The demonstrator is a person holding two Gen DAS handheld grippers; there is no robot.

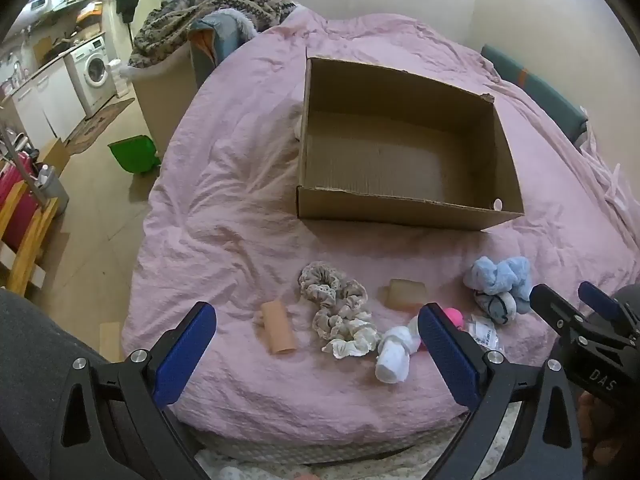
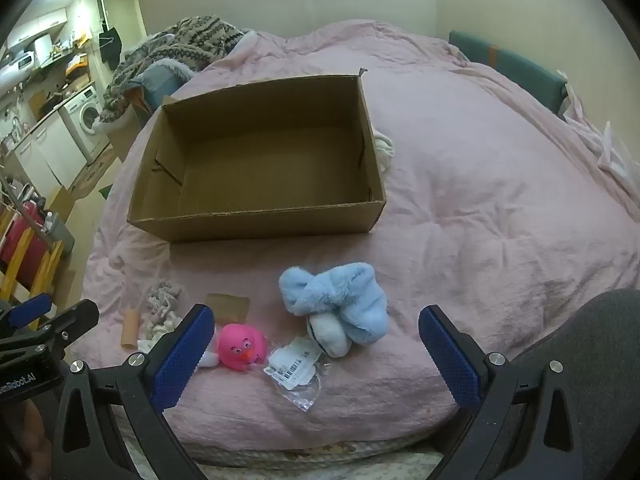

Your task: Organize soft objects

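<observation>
Hovering over the near edge of the bed [image 1: 224,184], both sets of tongs stand wide apart and grip nothing: the left tongs [image 1: 316,354] hang above the scrunchie and sock, the right tongs [image 2: 316,354] above the tagged packet. A row of soft things lies along that near edge. From the bed's left side come a tan cardboard tube [image 1: 278,330], a beige lace scrunchie [image 1: 340,314], a rolled white sock [image 1: 394,354], a pink rubber duck [image 2: 240,346], a clear packet with a barcode tag [image 2: 294,366] and a fluffy blue slipper [image 2: 336,300] resting against a white ball-like piece. A small tan block [image 1: 404,294] sits just behind the sock. The open cardboard box [image 2: 256,222] stands nearer the middle of the bed, well apart from the row, with nothing inside.
</observation>
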